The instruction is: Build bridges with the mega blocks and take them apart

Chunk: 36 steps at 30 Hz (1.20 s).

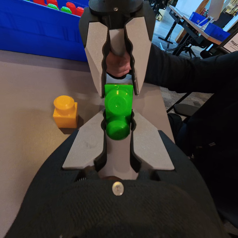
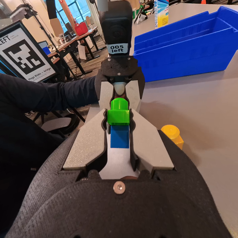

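Note:
A green block (image 1: 118, 103) with studs on top sits between both grippers, near the table's edge. My left gripper (image 1: 118, 113) is shut on its near end, with both pads pressed on its sides. My right gripper (image 1: 119, 94) comes from the opposite side and grips the far end. In the right wrist view my right gripper (image 2: 118, 113) is shut on the green block (image 2: 118, 116), and a blue block (image 2: 119, 137) sits under it between the fingers. The left gripper (image 2: 119, 108) flanks the green stud there. A yellow single-stud block (image 1: 65, 113) stands alone on the table and also shows in the right wrist view (image 2: 173, 136).
A blue bin (image 1: 38, 32) with red and green blocks stands at the back of the grey table (image 1: 25, 141); it also shows in the right wrist view (image 2: 180, 58). A person's dark sleeves (image 1: 186, 72) reach in. An office chair (image 2: 56, 123) and desks lie beyond the table's edge. My hands' fingertips stand some 5 cm from each other.

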Available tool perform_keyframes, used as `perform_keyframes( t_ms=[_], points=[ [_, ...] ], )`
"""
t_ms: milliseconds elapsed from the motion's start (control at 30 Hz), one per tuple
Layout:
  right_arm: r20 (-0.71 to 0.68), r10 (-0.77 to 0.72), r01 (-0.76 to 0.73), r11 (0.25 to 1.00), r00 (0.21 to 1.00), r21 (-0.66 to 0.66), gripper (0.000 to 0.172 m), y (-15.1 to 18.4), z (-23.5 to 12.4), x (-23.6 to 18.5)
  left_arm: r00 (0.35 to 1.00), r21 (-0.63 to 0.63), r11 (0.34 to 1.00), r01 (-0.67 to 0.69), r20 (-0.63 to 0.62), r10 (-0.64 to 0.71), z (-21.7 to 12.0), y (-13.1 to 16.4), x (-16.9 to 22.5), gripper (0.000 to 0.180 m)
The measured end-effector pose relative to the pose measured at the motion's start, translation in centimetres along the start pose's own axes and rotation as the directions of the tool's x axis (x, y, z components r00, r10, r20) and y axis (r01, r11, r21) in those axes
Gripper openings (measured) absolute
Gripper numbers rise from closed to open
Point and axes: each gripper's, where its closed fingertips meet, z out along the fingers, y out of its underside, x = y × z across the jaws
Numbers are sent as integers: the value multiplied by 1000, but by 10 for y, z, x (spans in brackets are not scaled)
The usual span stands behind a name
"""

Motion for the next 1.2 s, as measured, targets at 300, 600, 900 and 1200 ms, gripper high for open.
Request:
perform_keyframes(
  t_ms=[300, 600, 900, 1200],
  points=[
    [-215, 29, -20, 999, 976, 45, 46, -6, -20, 39, 999, 216, 975, 48, 8, -51, -57, -13, -14, 34],
    [-474, -203, -1, 919, 857, -395, 45, 60, -21, 80, 996, 378, 924, 61, 36, -81, -87, -31, -23, 34],
    [-523, -232, -18, 903, 820, -429, 51, 72, -9, 107, 994, 379, 924, 59, 58, -88, -88, -32, -25, 34],
    [-404, -221, 36, 908, 888, -418, 34, 69, 5, 103, 994, 429, 900, 78, 37, -104, -99, -38, -25, 34]
  ],
)
